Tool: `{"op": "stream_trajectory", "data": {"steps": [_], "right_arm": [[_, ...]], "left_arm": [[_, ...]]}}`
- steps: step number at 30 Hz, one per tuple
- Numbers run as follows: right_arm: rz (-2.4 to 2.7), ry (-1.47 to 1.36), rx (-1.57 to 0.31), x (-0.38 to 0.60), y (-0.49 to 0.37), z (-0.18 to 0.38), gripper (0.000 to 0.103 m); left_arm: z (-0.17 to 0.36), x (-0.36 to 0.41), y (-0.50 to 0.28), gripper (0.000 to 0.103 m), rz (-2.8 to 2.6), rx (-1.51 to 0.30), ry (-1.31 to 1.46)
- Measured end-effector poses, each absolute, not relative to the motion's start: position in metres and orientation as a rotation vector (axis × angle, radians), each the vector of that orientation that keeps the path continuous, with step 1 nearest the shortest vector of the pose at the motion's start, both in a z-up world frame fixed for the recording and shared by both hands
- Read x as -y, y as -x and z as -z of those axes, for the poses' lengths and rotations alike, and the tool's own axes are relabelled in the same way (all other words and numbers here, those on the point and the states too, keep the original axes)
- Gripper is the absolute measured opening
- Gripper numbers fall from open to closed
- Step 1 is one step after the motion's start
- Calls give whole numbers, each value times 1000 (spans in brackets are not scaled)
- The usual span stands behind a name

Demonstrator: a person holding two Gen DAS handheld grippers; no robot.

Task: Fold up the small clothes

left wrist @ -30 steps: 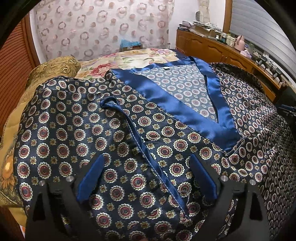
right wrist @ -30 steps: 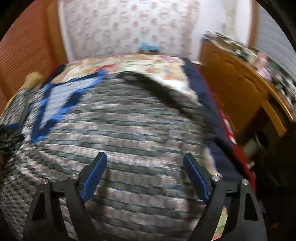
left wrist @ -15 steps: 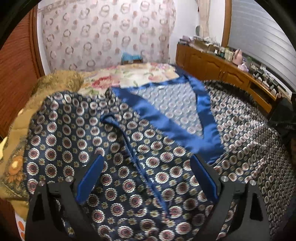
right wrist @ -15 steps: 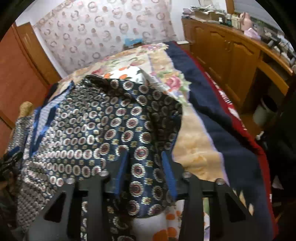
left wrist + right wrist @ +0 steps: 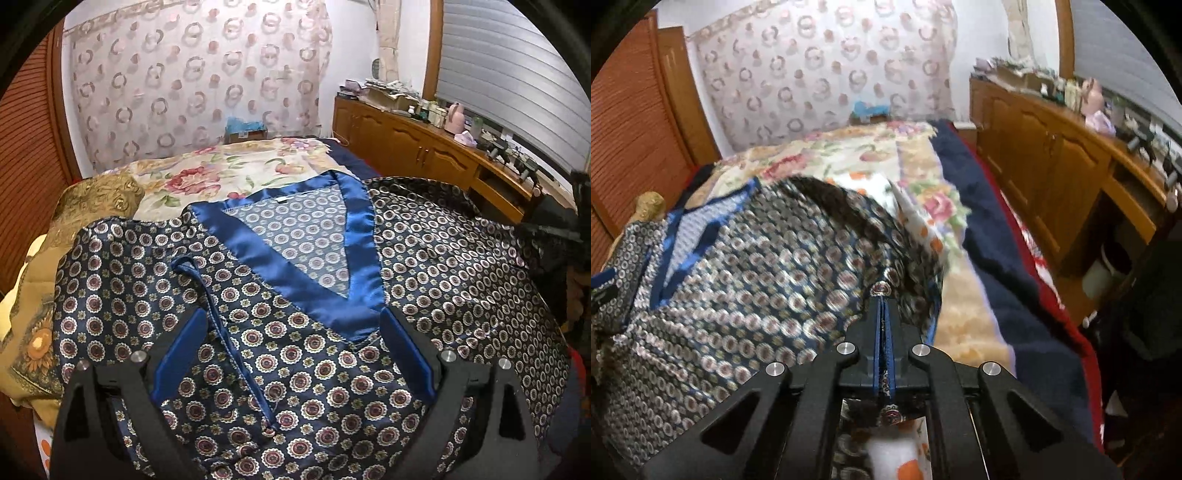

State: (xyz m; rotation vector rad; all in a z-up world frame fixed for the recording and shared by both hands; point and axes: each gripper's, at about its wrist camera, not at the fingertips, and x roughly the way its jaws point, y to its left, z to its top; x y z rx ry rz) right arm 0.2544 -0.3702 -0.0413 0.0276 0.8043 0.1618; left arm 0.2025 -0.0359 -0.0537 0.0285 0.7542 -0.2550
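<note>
Right gripper [image 5: 884,295]: jaws just closed tight, pinching the edge of the patterned satin top [image 5: 750,280], fabric sandwiched between the blue pads. Left gripper [image 5: 291,354]: spread wide above the top [image 5: 295,369], nothing between the fingers. Spread across the floral bedspread [image 5: 236,173], blue V-neck [image 5: 295,254] toward the curtain [image 5: 192,81], long axis running away from the cameras.

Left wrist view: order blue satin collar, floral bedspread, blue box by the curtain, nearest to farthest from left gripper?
From the left gripper:
1. Blue satin collar, just ahead on the garment.
2. Floral bedspread, beyond the garment.
3. Blue box, past the bed's far end.
</note>
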Motion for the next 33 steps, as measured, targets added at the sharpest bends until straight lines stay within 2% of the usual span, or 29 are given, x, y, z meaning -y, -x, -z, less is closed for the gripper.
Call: {"op": "stream_trajectory", "data": {"steps": [7,12,17,18,21,22,27,33], "right_arm": [[-288,20,-711,324,-247,10,0],[-395,79,-752,278,-246,24,0],[-324,69,-753,291,-250,32,0],[-298,67,-750,299,-251,31,6],[-194,54,-759,332,-257,35,39],[-180,39,-765,343,-257,37,42],[-109,-63,-857,393,-268,65,44],[-155,-192,-955,406,-281,90,43]], "left_arm": [[48,36,-199,95,264,-742,-23],[50,36,-200,95,264,-751,-14],[52,39,-197,95,274,-758,-14],[53,40,-197,95,278,-760,-12],[55,46,-198,95,294,-767,-16],[56,49,-198,95,300,-770,-20],[60,58,-198,95,319,-783,-23],[64,63,-197,95,329,-798,-28]]}}
